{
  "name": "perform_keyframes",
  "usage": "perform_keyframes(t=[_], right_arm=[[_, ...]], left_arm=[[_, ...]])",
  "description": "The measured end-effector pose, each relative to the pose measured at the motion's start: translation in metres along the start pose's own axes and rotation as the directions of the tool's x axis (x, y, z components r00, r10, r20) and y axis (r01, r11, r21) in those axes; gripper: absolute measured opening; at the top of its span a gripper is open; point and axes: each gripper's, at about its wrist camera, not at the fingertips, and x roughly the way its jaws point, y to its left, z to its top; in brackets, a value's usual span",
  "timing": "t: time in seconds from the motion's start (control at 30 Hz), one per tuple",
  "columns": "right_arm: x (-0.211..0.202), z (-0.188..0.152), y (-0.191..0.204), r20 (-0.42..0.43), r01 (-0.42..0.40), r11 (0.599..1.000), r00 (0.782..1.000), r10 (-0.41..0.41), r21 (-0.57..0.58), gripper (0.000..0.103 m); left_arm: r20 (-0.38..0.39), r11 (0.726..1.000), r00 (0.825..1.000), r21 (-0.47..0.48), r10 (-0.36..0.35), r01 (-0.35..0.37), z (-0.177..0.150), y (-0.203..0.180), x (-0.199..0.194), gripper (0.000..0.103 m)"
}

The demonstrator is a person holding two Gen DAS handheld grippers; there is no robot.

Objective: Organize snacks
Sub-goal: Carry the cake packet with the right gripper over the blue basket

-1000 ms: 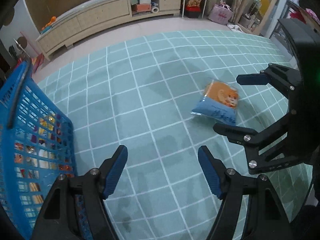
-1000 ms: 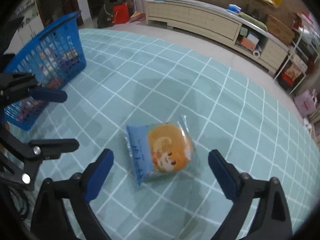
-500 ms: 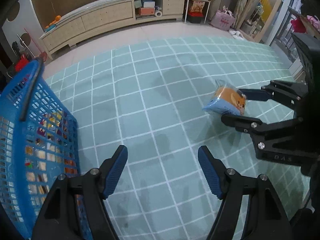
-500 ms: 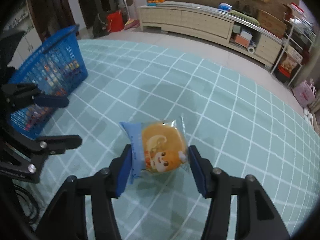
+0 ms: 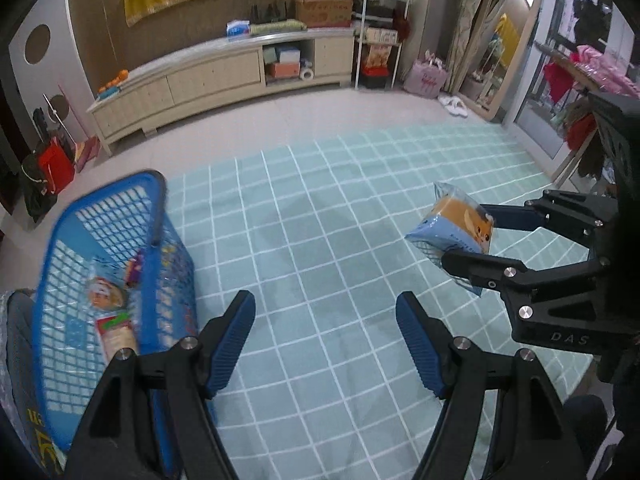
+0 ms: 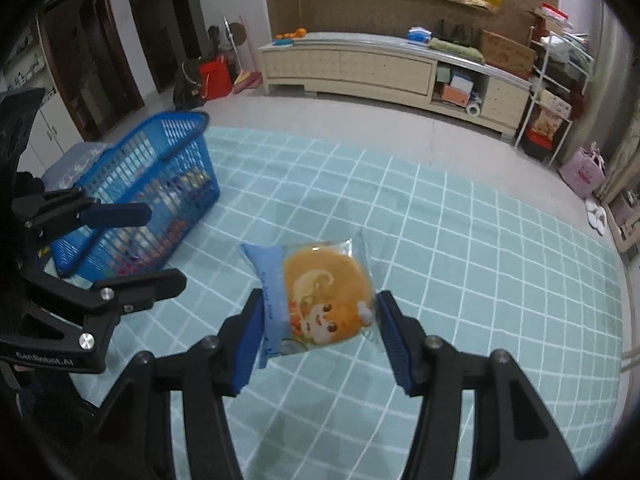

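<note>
Holding now: your right gripper [image 6: 318,330] is clamped on the snack packet [image 6: 320,304], a blue pad pressed to each side edge; the jaws have just been closing onto it, and the packet is between them, clear of the rug.
Packet: a blue wrapper with an orange cartoon face, its printed side turned up toward the right wrist camera, its longer side seemingly running across the jaws from pad to pad.
Left gripper [image 5: 326,344]: jaws apart, nothing between them, only the green checked rug [image 5: 320,240] below.
Basket [image 6: 152,184]: blue plastic mesh, standing on the rug to your left, well apart from the held packet; from the left wrist camera you can see other snacks [image 5: 108,300] already lying in the basket.
Direction that matters: the basket lies to the left of the right gripper and somewhat farther out, so you will likely carry the packet leftward across the open rug.
Nearer hand: your left gripper sits just beside the basket, between it and the packet; the loaded right gripper is the farther one.
Crossing risk: judge your path so the right gripper passes over or beyond the left one, not into it.
Hedge: the basket rim is blurred in the left wrist view, so how high it stands against the packet is hard to tell.
Step in hand: probably the carry to the basket, with release not yet due.
</note>
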Motion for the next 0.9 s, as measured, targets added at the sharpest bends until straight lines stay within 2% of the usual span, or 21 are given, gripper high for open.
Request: perform_keyframes(t=[0.1,0.2,0.4,0.7,0.9], right_arm=[[-0.019,0.007,0.017,0.025,0.026,1.0,0.999,-0.026,0.008,0.06],[-0.034,0.015,0.035,0.052,0.037,0.999,0.998,-0.037,0.007,0.06],[-0.049,0.032,0.071,0.084,0.042,0.999,0.996,-0.042,-0.002,0.06],[-0.045,0.055,0.127,0.122,0.004,1.0,0.993,-0.001,-0.027,0.06],[-0.025,0.074,0.156,0.113,-0.022,0.999,0.993,0.026,-0.032,0.06]], left_arm=[[0.032,1.0,0.999,0.01,0.002,-0.002,-0.002,0.004,-0.023,0.071],[0.061,0.998,0.997,0.035,0.051,-0.053,-0.008,0.01,-0.043,0.071],[0.098,0.997,0.993,0.048,0.061,-0.066,-0.022,0.037,-0.073,0.071],[0.12,0.995,0.989,-0.072,0.084,-0.076,-0.037,0.114,-0.101,0.071],[0.123,0.983,0.983,-0.138,0.136,-0.118,-0.044,0.161,-0.11,0.071]])
